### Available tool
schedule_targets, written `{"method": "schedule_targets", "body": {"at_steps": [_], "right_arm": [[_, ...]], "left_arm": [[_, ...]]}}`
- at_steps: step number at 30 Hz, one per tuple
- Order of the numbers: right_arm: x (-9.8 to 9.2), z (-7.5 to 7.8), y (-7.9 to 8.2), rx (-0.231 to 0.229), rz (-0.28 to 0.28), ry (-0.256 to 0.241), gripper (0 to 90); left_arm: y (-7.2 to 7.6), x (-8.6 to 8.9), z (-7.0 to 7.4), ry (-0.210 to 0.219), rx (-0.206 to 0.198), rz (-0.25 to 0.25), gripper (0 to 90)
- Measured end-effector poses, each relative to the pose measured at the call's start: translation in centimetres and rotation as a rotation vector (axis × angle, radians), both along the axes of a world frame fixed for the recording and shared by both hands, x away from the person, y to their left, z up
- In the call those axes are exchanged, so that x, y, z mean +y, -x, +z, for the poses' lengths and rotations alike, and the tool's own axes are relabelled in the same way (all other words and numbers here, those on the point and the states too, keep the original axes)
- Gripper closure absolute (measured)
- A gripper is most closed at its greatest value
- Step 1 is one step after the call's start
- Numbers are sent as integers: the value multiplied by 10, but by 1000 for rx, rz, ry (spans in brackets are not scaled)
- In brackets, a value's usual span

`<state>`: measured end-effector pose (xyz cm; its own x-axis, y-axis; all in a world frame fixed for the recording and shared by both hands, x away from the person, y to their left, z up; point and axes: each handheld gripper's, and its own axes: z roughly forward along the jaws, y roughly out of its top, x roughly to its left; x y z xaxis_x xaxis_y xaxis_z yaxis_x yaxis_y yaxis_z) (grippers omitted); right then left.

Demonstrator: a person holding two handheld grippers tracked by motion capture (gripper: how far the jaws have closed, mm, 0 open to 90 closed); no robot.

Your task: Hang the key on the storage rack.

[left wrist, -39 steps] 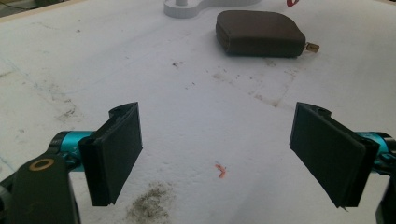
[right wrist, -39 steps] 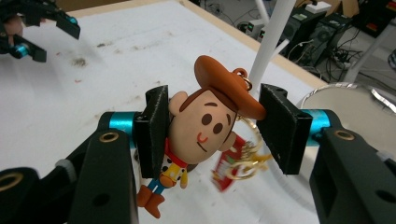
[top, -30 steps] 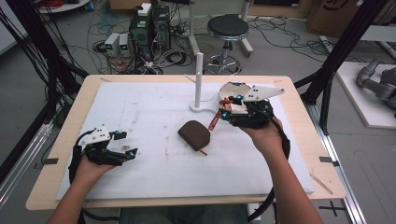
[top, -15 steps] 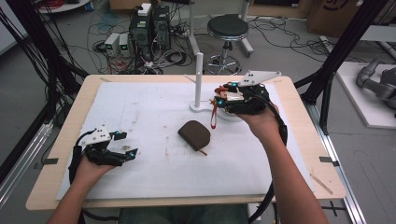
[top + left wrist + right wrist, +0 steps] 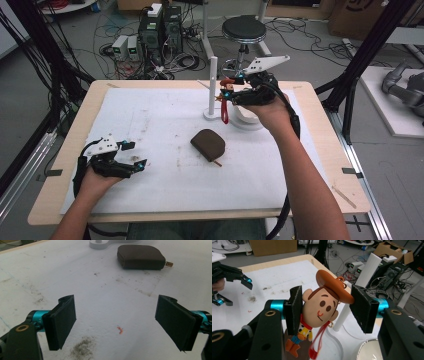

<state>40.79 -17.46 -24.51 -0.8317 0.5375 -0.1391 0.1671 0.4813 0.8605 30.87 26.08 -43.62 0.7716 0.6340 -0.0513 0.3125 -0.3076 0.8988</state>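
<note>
A cowboy figure keychain (image 5: 322, 305) with a brown hat and a red strap (image 5: 224, 113) hangs in the air, with my right gripper (image 5: 226, 90) shut on its head. It sits just right of a white upright post (image 5: 213, 82) on a round base at the far middle of the table. A brown pouch (image 5: 208, 144) with a small brass zip pull lies flat on the white mat at centre. My left gripper (image 5: 136, 154) rests low at the front left, its jaws wide open (image 5: 117, 322) with nothing between them, pointing toward the pouch (image 5: 141, 257).
A white round dish (image 5: 248, 121) lies beside the post's base, under my right hand. The white mat (image 5: 150, 115) has dark smudges and a tiny orange scrap (image 5: 120, 330). Beyond the far table edge stand a stool (image 5: 243, 30), computers and cables.
My right gripper has carried the cowboy figure up, away from me and leftward, from above the pouch's right side to beside the white post. The left gripper has stayed still.
</note>
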Motion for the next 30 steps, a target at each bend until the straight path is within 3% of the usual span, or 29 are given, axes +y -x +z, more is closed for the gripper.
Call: {"method": "schedule_targets", "body": {"at_steps": [16, 30], "right_arm": [[23, -3, -27, 13, -10, 15, 460], [40, -1, -54, 21, -54, 38, 460]], "left_arm": [[2, 6, -2, 0, 5, 13, 170], [4, 12, -2, 2, 3, 24, 170]]}}
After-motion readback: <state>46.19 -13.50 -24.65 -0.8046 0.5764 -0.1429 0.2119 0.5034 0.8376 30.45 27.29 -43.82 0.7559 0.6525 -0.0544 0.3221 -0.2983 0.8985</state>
